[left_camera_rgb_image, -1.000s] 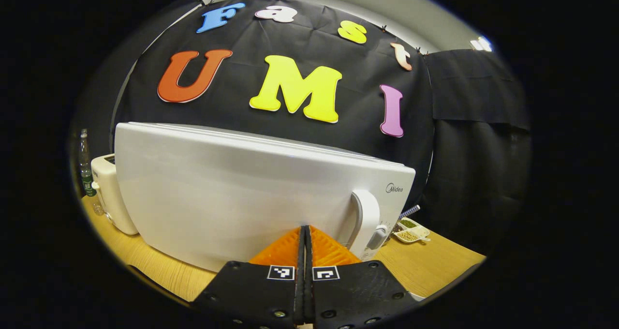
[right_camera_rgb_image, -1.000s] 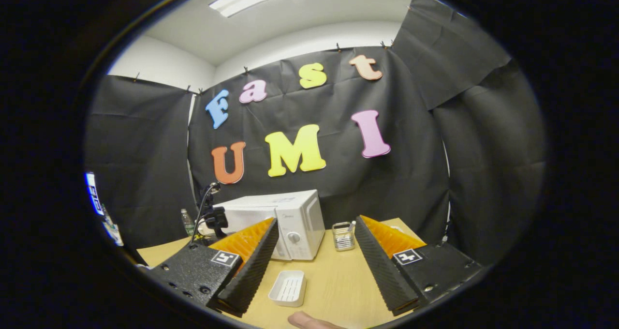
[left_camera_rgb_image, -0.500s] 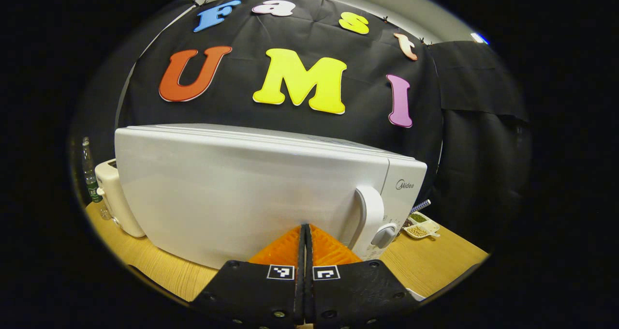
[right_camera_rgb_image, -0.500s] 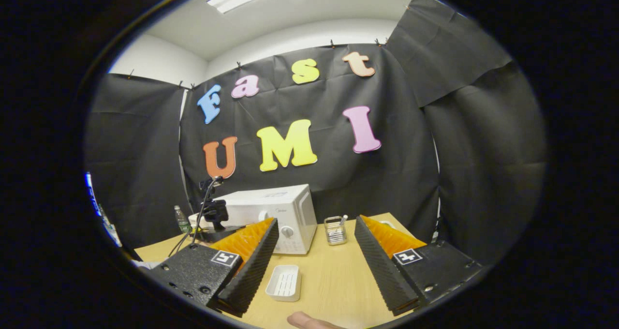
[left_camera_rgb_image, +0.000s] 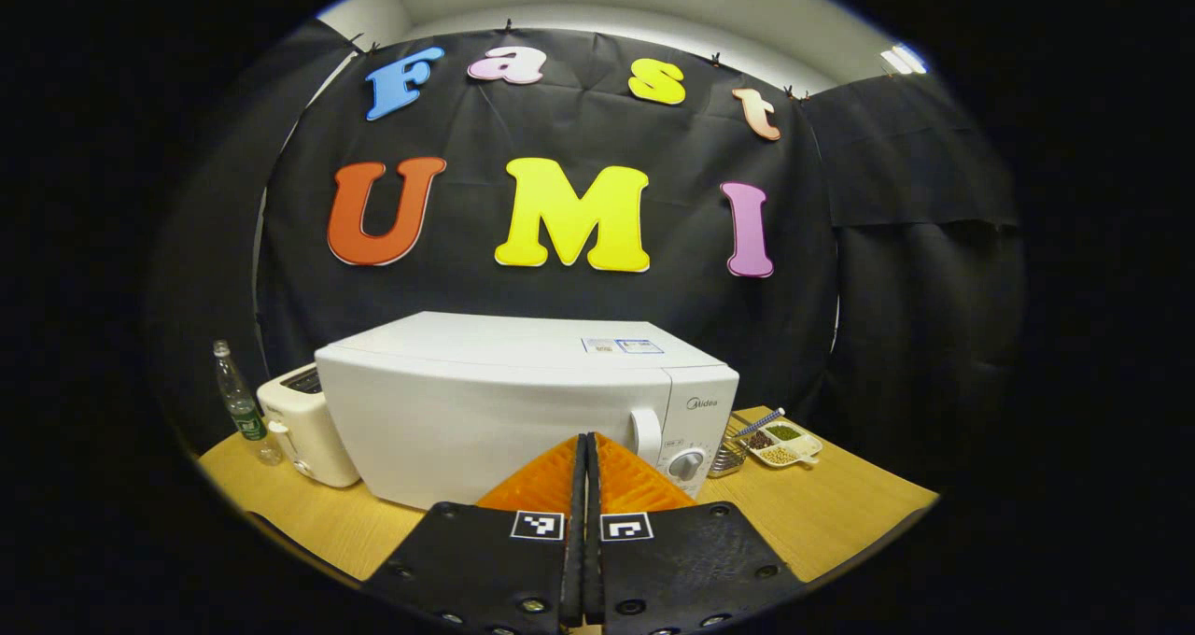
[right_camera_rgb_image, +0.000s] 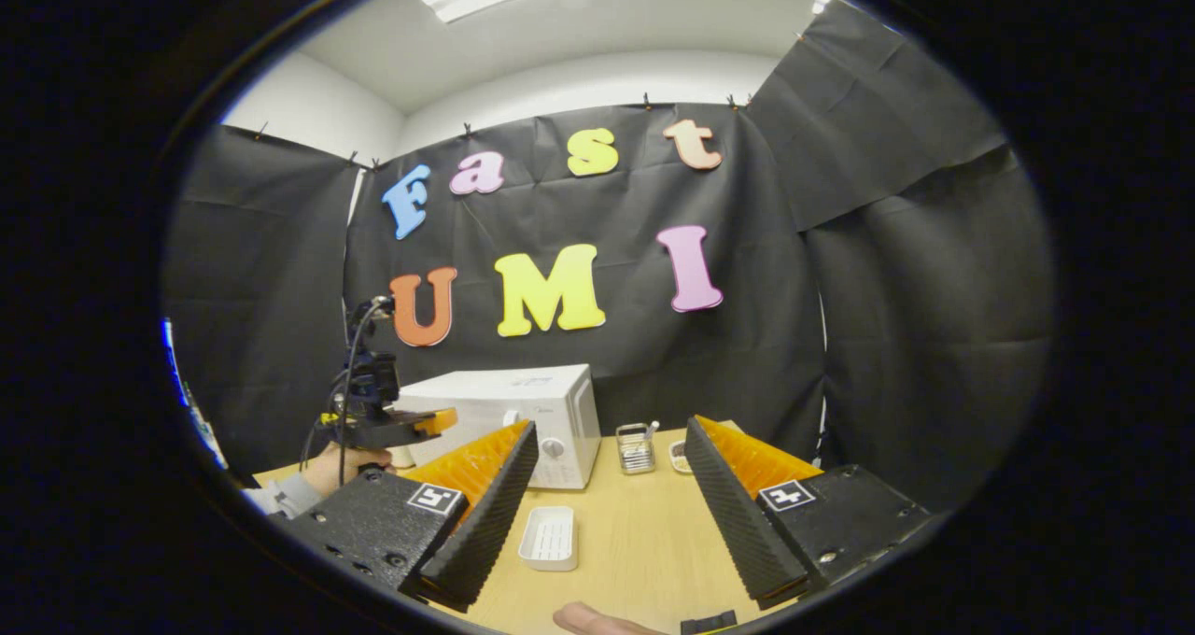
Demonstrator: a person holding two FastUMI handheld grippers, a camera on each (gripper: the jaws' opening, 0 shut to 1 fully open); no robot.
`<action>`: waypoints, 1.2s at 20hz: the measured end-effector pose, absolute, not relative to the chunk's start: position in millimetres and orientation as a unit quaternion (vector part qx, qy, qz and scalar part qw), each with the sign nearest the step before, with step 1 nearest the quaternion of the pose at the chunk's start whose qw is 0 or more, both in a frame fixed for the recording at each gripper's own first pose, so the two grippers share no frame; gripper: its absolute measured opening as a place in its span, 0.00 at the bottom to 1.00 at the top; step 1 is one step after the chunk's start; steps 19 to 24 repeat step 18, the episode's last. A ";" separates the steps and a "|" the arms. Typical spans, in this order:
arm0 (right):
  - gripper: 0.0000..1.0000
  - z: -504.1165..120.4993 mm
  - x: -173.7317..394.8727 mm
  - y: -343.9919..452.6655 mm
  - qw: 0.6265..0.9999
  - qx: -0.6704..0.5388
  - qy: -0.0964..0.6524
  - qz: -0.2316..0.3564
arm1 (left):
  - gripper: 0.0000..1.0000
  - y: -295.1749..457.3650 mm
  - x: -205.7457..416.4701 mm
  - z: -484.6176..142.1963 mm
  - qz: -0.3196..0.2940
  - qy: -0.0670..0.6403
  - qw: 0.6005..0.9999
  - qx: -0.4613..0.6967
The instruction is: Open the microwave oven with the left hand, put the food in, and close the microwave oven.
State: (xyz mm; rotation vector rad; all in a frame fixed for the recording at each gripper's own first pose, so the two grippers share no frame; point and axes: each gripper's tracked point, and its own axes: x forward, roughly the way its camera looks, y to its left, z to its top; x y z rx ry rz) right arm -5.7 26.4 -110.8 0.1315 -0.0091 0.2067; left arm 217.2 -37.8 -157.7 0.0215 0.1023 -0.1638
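In the left gripper view, the left claw [left_camera_rgb_image: 585, 462] has its fingers pressed flat together with nothing between them, and it points at the front of the white microwave oven [left_camera_rgb_image: 523, 402], which sits on the wooden tabletop [left_camera_rgb_image: 840, 514] with its door shut. The door handle [left_camera_rgb_image: 644, 432] stands upright just right of the claw's tip and a little beyond it, with the dial [left_camera_rgb_image: 688, 464] beside it; a toaster [left_camera_rgb_image: 303, 425] and a bottle [left_camera_rgb_image: 238, 402] stand to the oven's left, a divided snack dish [left_camera_rgb_image: 780, 441] to its right. In the right gripper view, the right claw [right_camera_rgb_image: 607, 486] is spread wide and holds nothing. A white tray [right_camera_rgb_image: 548, 538] lies on the tabletop between its fingers; whether food is in it I cannot tell. The microwave oven [right_camera_rgb_image: 523, 411] stands farther back, and the left claw [right_camera_rgb_image: 439, 419], held by a hand [right_camera_rgb_image: 331, 467], hangs close before its door. The left claw is plainly the nearer to the handle, which runs vertically and lies to its right.
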 end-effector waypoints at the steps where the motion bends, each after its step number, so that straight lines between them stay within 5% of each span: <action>1: 0.91 -109.6 -10.8 24.6 0.992 0.067 -0.006 0.102 | 0.00 -36.8 199.9 -149.2 -0.078 0.054 0.995 0.012; 3: 0.92 -96.5 -18.3 25.1 0.992 0.068 -0.015 0.104 | 0.44 -23.0 167.3 -124.8 -0.042 0.050 0.998 0.019; 4: 0.91 -89.3 -22.0 23.7 0.992 0.070 -0.021 0.103 | 0.79 -15.9 149.4 -114.8 -0.024 0.048 0.998 0.023; 5: 0.91 -83.6 -24.1 21.7 0.992 0.071 -0.025 0.100 | 0.96 -11.0 132.6 -106.3 -0.011 0.048 0.999 0.020; 7: 1.00 -76.9 -32.4 21.2 0.992 0.072 -0.028 0.097 | 0.93 -10.6 100.3 -87.2 -0.006 0.042 0.999 0.011; 8: 1.00 -74.2 -36.6 21.5 0.992 0.071 -0.028 0.097 | 0.81 -8.0 84.3 -78.6 -0.004 0.036 0.999 0.006; 9: 1.00 -73.3 -40.7 21.4 0.993 0.071 -0.026 0.096 | 0.93 -6.3 68.4 -69.3 -0.003 0.029 1.000 0.004; 11: 1.00 -68.6 -48.7 27.2 0.992 0.071 -0.028 0.101 | 0.93 -4.1 39.9 -53.7 -0.004 0.012 1.000 0.003; 12: 0.91 -66.1 -53.3 33.0 0.991 0.071 -0.028 0.109 | 0.81 -2.8 24.7 -48.0 -0.003 0.004 1.000 0.002; 18: 0.91 -49.3 -78.6 43.5 0.989 0.068 -0.046 0.119 | 0.81 -4.6 -55.2 -26.2 0.010 -0.027 0.999 0.025; 24: 0.91 -49.3 -78.6 43.5 0.989 0.068 -0.046 0.119 | 0.81 -4.6 -55.2 -26.2 0.010 -0.027 0.999 0.025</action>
